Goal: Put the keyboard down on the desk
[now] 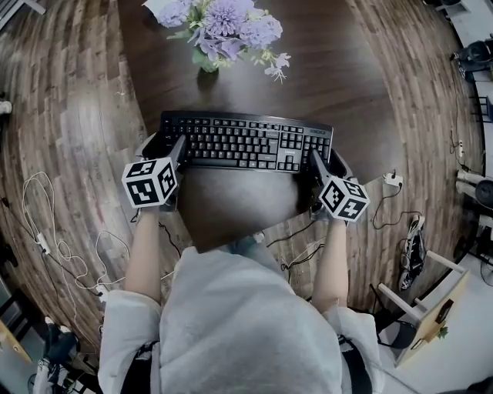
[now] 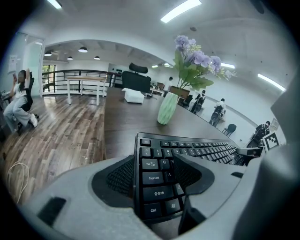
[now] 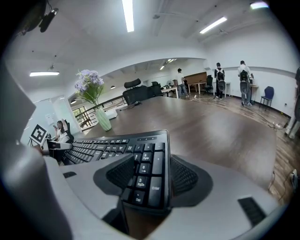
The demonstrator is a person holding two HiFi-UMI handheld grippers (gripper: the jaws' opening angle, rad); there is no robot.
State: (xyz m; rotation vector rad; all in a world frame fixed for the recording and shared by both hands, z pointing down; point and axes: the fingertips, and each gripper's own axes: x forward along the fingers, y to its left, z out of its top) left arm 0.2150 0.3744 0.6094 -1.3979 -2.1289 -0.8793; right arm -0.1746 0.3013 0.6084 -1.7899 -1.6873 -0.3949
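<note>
Keyboard (image 1: 245, 142) at the near edge of the surface (image 1: 331, 73); left tool (image 1: 171, 148) and right tool (image 1: 317, 163) each clamp one end.

We note a pale green vase (image 2: 168, 108) standing upright, holding purple flowers (image 2: 197, 58) with green leaves. Behind it are a white box (image 2: 134, 96) and a black office chair (image 2: 137, 80). The wood-plank floor (image 1: 62, 115) carries loose items — a white cable (image 1: 40, 240) looped at the left, a white plug (image 1: 393, 181) with a dark lead at the right, and a light wooden frame (image 1: 420, 308) at the lower right. We see a seated person (image 2: 18, 101) near a black railing (image 2: 70, 75); standing people (image 3: 219, 79) are by the far wall, under ceiling light strips (image 3: 127, 14).
</note>
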